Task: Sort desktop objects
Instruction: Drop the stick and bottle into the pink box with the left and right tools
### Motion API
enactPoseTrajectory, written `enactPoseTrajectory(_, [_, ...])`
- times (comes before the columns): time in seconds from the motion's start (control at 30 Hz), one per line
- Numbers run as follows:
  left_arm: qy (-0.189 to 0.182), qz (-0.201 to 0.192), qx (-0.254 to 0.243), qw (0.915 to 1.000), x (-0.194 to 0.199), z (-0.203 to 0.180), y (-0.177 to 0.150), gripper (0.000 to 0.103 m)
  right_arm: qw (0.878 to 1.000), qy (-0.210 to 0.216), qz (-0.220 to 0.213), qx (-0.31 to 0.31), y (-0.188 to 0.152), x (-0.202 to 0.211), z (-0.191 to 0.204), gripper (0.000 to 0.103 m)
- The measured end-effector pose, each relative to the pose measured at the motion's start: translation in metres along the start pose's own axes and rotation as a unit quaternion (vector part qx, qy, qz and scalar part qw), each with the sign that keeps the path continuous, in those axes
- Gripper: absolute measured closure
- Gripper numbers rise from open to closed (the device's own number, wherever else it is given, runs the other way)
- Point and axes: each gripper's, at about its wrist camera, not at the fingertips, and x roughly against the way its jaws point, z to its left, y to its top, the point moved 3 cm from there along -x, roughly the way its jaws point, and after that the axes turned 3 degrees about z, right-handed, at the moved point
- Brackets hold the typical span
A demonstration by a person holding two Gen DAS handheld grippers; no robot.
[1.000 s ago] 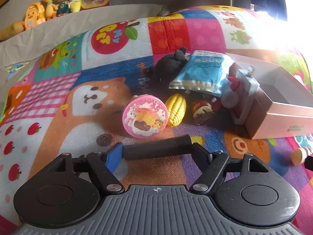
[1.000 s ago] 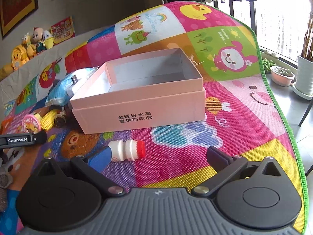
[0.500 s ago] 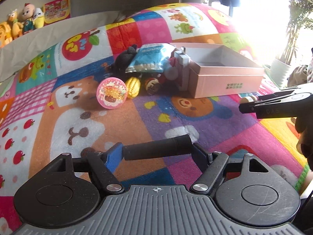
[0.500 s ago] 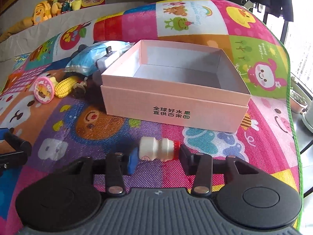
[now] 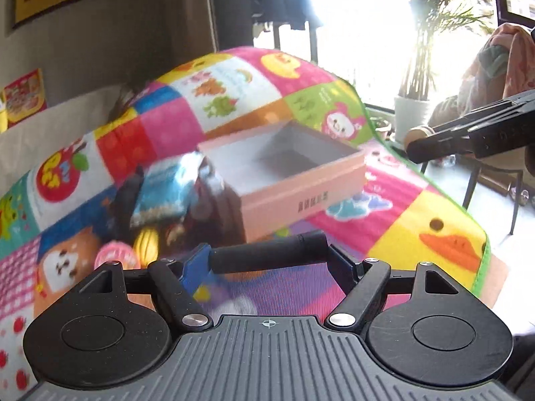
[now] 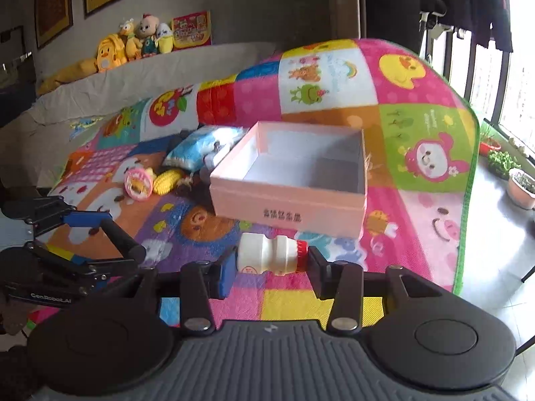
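Note:
My left gripper (image 5: 269,250) is shut on a black cylinder (image 5: 267,253) that lies crosswise between its fingers, held above the colourful mat. It also shows at the left of the right wrist view as the left gripper (image 6: 113,240), still with the cylinder (image 6: 122,237). My right gripper (image 6: 269,260) is shut on a small white bottle (image 6: 267,257) with a red cap, lifted off the mat. An open, empty pink box (image 6: 284,204) stands just beyond the bottle. In the left wrist view the pink box (image 5: 301,197) is ahead, right of centre.
Left of the box lies a pile: a pink round tin (image 6: 138,183), a yellow corn toy (image 6: 167,182) and a blue pouch (image 6: 200,148). Plush toys (image 6: 133,40) line the back ledge. The mat ends at its green edge (image 6: 466,200); plant pots (image 6: 521,190) stand on the floor beyond.
The right gripper closed on the white bottle and raised it off the mat. The left gripper rose and swung right with the black cylinder, from the toy pile toward the box.

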Motion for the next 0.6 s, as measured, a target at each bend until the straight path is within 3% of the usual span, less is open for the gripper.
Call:
enactPoseTrajectory(0.17, [-0.012, -0.07, 0.01, 0.9974, -0.049, 0.0, 0.069, 0.021, 0.995, -0.014, -0.096, -0.034, 0.071, 0.011, -0.029, 0.06])
enactPoseTrajectory(0.23, [-0.007, -0.096, 0.017, 0.9952, -0.072, 0.005, 0.088, 0.001, 0.992, -0.016, -0.117, -0.047, 0.1, 0.0, -0.039, 0.059])
enactPoseTrajectory(0.27, [0.0, -0.091, 0.024, 0.9956, -0.083, 0.01, 0.094, 0.001, 0.99, -0.014, -0.126, -0.058, 0.116, -0.01, -0.045, 0.05])
enactPoseTrajectory(0.3, [0.006, -0.076, 0.039, 0.9963, -0.09, 0.017, 0.095, 0.001, 0.989, -0.02, -0.13, -0.07, 0.127, -0.02, -0.051, 0.034])
enactPoseTrajectory(0.4, [0.011, -0.056, 0.069, 0.9959, -0.083, 0.041, 0.073, 0.001, 0.986, -0.054, -0.135, -0.085, 0.14, -0.044, -0.062, 0.03])
enactPoseTrajectory(0.6, [0.117, 0.0, 0.084, 0.9895, -0.044, 0.084, -0.009, 0.0, 0.989, -0.071, -0.103, -0.077, 0.11, -0.077, -0.071, 0.03])
